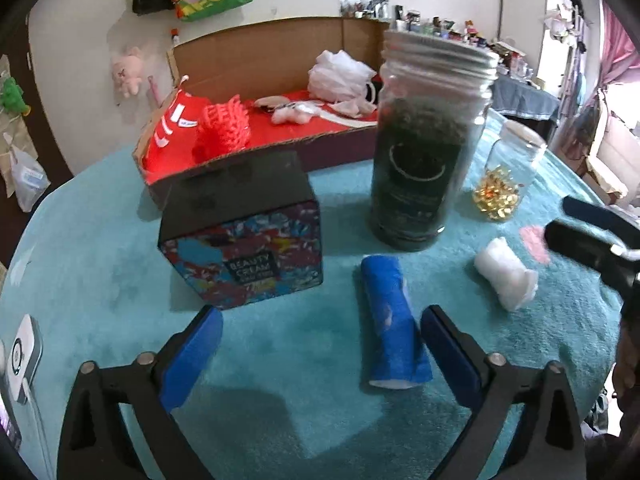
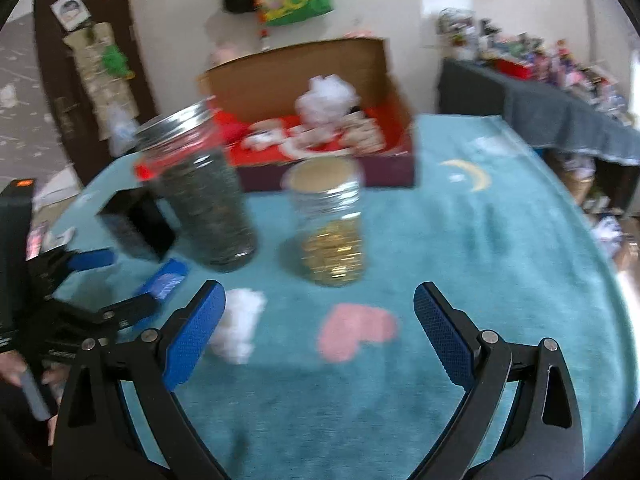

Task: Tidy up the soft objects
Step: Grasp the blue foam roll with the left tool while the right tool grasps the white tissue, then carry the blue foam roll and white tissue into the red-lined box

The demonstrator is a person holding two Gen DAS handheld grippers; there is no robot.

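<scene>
A rolled blue cloth (image 1: 394, 322) lies on the teal table cover, between my left gripper's (image 1: 322, 338) open fingers, close to the right finger. A white soft wad (image 1: 506, 278) lies to its right; in the right wrist view it (image 2: 238, 326) sits beside the left finger of my open, empty right gripper (image 2: 320, 320). The blue roll (image 2: 164, 280) shows there at the left gripper. A cardboard box (image 1: 256, 152) with a red lining at the back holds a red knit piece (image 1: 224, 128), white fluffy stuff (image 1: 340, 76) and other soft items.
A tall jar of dark stuff (image 1: 424, 148) and a smaller jar with gold bits (image 1: 506, 168) stand mid-table. A patterned cream box (image 1: 244, 236) stands left of them. A pink heart patch (image 2: 354, 330) is on the cover. A white device (image 1: 22, 356) lies at the left edge.
</scene>
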